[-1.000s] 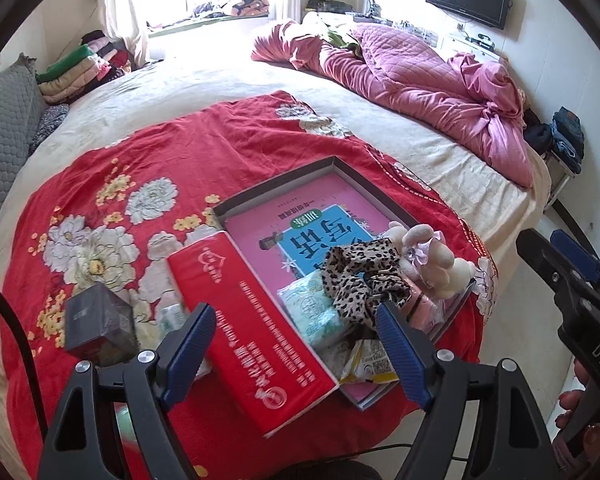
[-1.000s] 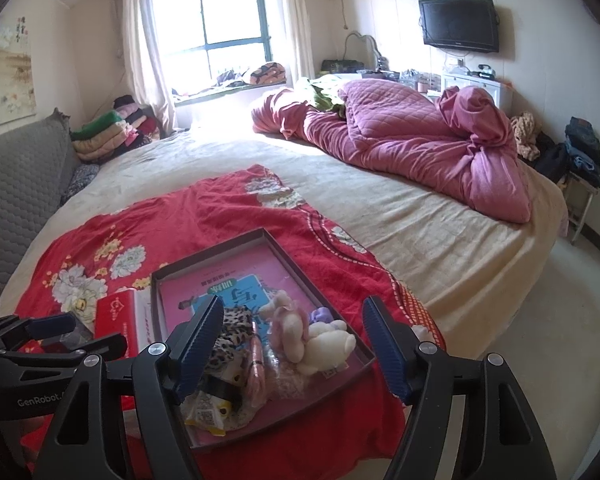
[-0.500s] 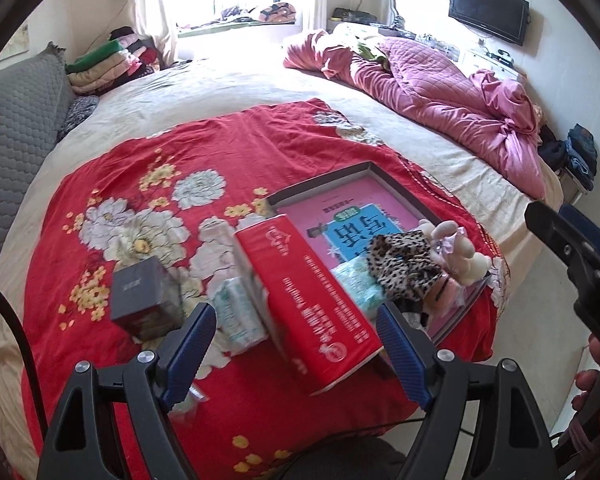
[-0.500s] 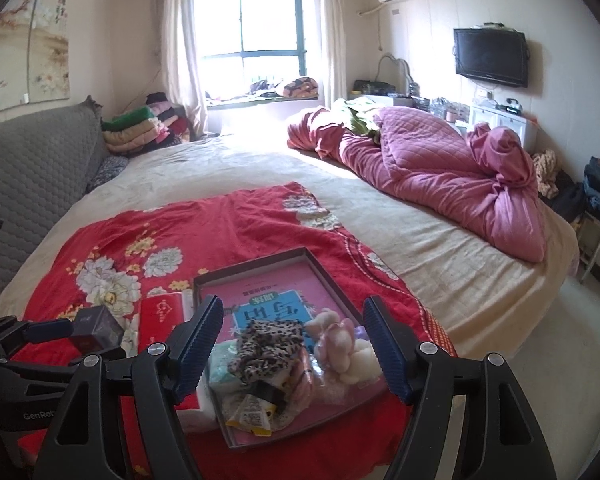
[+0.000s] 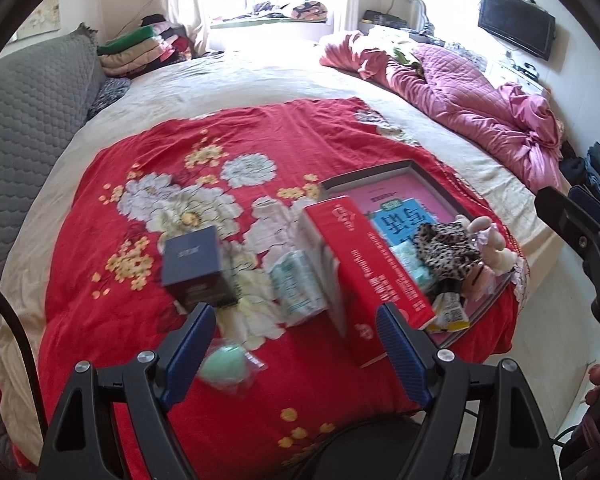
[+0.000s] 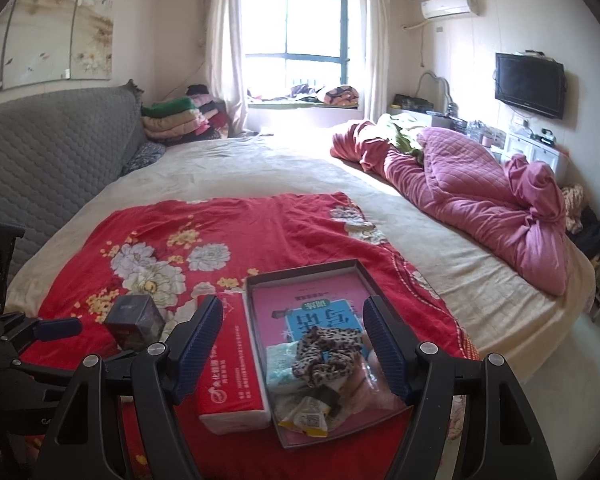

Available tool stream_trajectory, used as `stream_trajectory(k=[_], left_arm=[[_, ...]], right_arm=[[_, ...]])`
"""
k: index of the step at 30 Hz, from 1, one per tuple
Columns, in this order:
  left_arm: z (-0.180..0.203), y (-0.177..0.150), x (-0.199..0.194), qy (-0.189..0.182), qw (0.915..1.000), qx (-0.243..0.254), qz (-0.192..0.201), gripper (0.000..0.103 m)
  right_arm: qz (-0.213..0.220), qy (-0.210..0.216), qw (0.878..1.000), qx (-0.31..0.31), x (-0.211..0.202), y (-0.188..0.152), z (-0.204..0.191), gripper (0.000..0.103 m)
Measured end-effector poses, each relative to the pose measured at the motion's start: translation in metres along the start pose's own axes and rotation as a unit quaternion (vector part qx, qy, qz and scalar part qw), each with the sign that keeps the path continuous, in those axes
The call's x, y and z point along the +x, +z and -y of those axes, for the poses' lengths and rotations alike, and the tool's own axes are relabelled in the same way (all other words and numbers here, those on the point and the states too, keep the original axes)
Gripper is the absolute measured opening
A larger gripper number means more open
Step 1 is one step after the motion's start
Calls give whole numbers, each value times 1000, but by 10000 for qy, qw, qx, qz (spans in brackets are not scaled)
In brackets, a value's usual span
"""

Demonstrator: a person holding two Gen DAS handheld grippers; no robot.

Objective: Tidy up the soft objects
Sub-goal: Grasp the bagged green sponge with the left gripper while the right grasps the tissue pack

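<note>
A dark shallow tray (image 5: 370, 174) (image 6: 306, 271) lies on the red floral blanket (image 5: 180, 152) (image 6: 228, 224). In it are a pink-and-blue book (image 5: 396, 216), a leopard scrunchie (image 5: 446, 246) (image 6: 326, 344), a pale plush toy (image 5: 490, 240), a teal packet (image 5: 414, 264) and small wrappers. A red tissue pack (image 5: 374, 264) (image 6: 230, 364) lies left of the tray. A wipes packet (image 5: 298, 288), a dark box (image 5: 196, 268) (image 6: 134, 320) and a green round sponge (image 5: 224, 366) lie further left. My left gripper (image 5: 296, 354) is open and empty above the blanket's near edge. My right gripper (image 6: 294, 348) is open and empty above the tray.
A crumpled pink quilt (image 5: 472, 104) (image 6: 472, 188) lies on the beige bed at the right. A grey quilted headboard (image 6: 52, 152) stands at the left. Folded blankets (image 6: 180, 118) are stacked by the window. The floor (image 6: 572, 360) drops off at the right.
Both grippers have drawn back and to the left. The dark box, wipes packet and green sponge have come into the left wrist view. Both stay open.
</note>
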State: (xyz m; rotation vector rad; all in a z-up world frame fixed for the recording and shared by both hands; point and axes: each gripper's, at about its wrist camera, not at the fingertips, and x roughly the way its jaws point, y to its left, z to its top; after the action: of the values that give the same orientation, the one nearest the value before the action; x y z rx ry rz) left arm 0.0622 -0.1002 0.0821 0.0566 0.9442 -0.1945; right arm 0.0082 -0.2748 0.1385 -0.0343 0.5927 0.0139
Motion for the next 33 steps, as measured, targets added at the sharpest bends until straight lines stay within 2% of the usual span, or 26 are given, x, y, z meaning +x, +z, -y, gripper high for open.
stream_trajectory(k=[12,33], left_arm=[[-36,-16,-4,94,9997,-203,-62,82],[-77,-48,20,118,9977,-519,-408,82]], right_arm=[[-131,221,9987,-441,3,-2,-43,74],[-424,436,9950,-798,26,-20,-77,74]])
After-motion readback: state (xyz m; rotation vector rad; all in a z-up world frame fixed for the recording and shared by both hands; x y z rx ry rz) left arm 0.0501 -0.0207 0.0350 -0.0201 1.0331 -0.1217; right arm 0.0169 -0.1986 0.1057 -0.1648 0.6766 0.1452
